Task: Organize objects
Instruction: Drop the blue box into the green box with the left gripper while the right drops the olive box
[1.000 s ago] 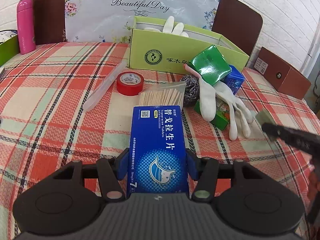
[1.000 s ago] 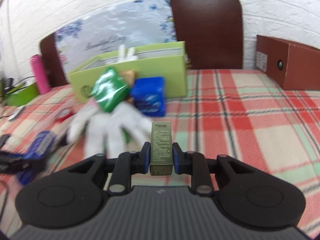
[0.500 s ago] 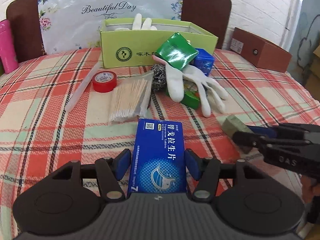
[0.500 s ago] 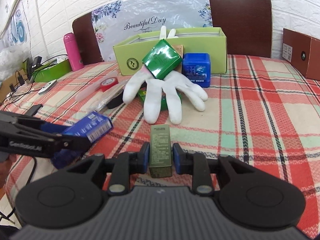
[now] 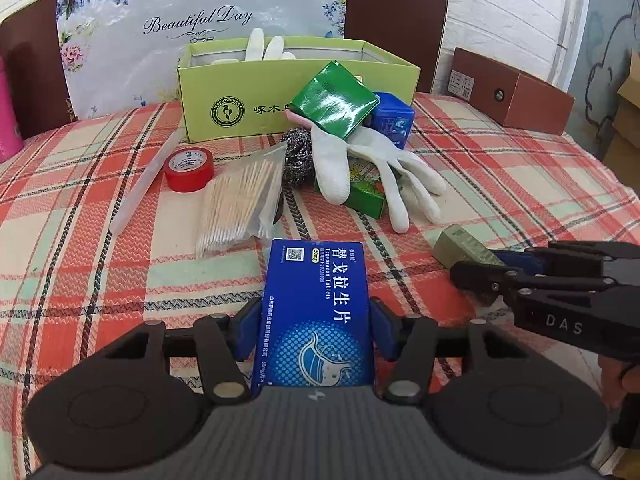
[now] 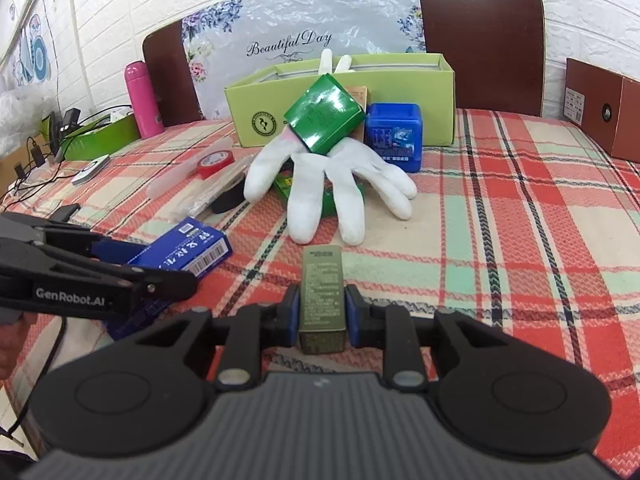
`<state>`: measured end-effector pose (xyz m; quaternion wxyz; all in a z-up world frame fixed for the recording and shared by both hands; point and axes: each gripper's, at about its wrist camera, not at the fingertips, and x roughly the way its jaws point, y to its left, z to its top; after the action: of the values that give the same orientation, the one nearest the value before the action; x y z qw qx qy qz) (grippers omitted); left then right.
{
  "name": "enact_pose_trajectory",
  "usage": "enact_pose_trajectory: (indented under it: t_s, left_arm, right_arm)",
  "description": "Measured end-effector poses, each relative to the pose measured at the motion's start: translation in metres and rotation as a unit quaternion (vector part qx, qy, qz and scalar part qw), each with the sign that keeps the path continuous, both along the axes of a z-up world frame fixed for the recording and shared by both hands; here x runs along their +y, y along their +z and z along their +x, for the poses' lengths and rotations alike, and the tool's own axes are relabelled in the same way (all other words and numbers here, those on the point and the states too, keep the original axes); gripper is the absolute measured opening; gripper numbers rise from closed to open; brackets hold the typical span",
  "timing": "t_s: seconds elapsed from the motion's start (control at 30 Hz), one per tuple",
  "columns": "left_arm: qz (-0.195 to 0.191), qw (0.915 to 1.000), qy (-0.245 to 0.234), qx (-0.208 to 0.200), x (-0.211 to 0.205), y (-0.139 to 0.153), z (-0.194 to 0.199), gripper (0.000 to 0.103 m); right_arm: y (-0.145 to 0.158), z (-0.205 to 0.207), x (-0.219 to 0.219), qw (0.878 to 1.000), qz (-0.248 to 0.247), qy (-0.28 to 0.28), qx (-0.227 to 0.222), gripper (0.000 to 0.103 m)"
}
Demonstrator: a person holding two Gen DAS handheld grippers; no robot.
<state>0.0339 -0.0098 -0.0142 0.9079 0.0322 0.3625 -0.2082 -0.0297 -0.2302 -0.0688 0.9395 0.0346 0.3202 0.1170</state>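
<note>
Above the plaid counter (image 5: 520, 184), the left tool (image 5: 316, 320) grips a blue box (image 5: 316, 304); the right tool (image 6: 322, 312) clamps an olive box (image 6: 322, 292).

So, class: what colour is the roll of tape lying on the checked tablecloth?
Red roll of tape, clearest in the left wrist view.

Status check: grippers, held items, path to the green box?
Left gripper shut on blue tablet carton. Right gripper shut on olive box. White glove pile fronts open green box.
</note>
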Motion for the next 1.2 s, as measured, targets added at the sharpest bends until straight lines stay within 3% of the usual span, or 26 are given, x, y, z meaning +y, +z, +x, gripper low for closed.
enact_pose_trajectory:
  t_s: [0.13,0.37,0.7,0.97,1.2]
  left_arm:
    - [-0.036,0.9993,-0.01,-0.002,0.006,0.013,0.0,0.058]
    - [-0.069,0.9962,-0.014,-0.052,0.012,0.054,0.013,0.058]
    - [-0.098,0.9886,0.024,-0.112,0.009,0.114,0.087,0.058]
    - [-0.098,0.9853,0.064,-0.124,-0.01,0.126,0.167,0.058]
    - [-0.096,0.9847,0.078,-0.123,-0.021,0.115,0.227,0.059]
  right_arm:
    - [0.007,-0.001,-0.002,1.0,0.008,0.0,-0.009,0.022]
    - [0.039,0.014,-0.009,0.998,0.022,0.007,-0.054,0.022]
    - [0.091,0.082,-0.018,0.991,0.009,-0.016,-0.135,0.022]
    - [0.092,0.161,-0.021,0.986,0.002,-0.053,-0.161,0.022]
    - [0.076,0.222,-0.022,0.987,-0.001,-0.071,-0.146,0.022]
